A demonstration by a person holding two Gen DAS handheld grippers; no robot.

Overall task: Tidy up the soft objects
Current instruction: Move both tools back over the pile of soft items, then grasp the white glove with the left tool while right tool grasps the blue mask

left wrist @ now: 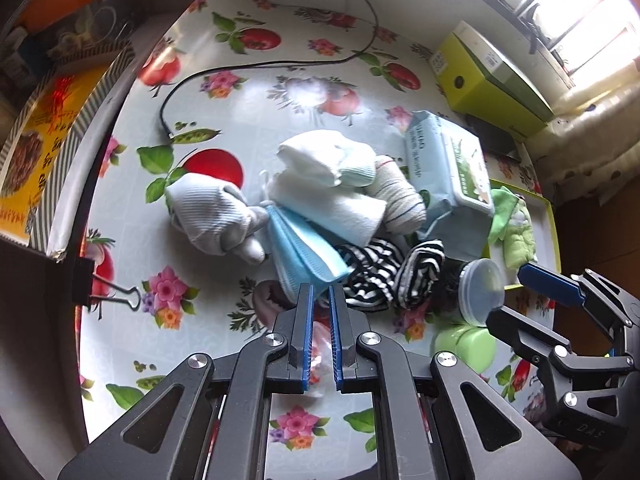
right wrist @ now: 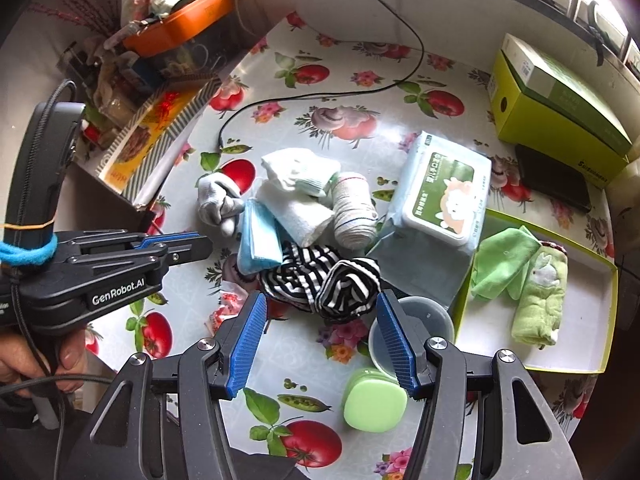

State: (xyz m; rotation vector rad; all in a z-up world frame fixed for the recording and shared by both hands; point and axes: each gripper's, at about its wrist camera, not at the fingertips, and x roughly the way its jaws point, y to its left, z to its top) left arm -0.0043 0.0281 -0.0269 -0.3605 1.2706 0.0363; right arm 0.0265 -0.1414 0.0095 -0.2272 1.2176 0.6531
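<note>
My left tool (left wrist: 321,292) hangs at the lower centre of its own view with its 2 blue pads nearly pressed together and nothing between them, tips just above the folded blue cloth (left wrist: 300,248); my right tool (right wrist: 322,312) stands spread wide and bare at the lower middle of its view, tips flanking the striped black-and-white sock (right wrist: 320,280) without touching it.

The soft things lie heaped in the centre of the flowered surface (right wrist: 360,92): a grey glove (right wrist: 218,202) at the left, white rolled towels (right wrist: 296,188), a striped bandage-like roll (right wrist: 354,210), the blue cloth, the sock in front; 2 green cloths (right wrist: 520,276) already sit in the yellow-rimmed tray (right wrist: 600,320) at the right.

I judge all of these light, limp and likely to sag or unroll; the sock should be pinched across its bunched middle, the blue cloth along its folded edge so the layers stay together. The wet-wipes pack (right wrist: 436,200) is heavier, slick and leans on the pile; lifting a neighbour may shift it.
</note>
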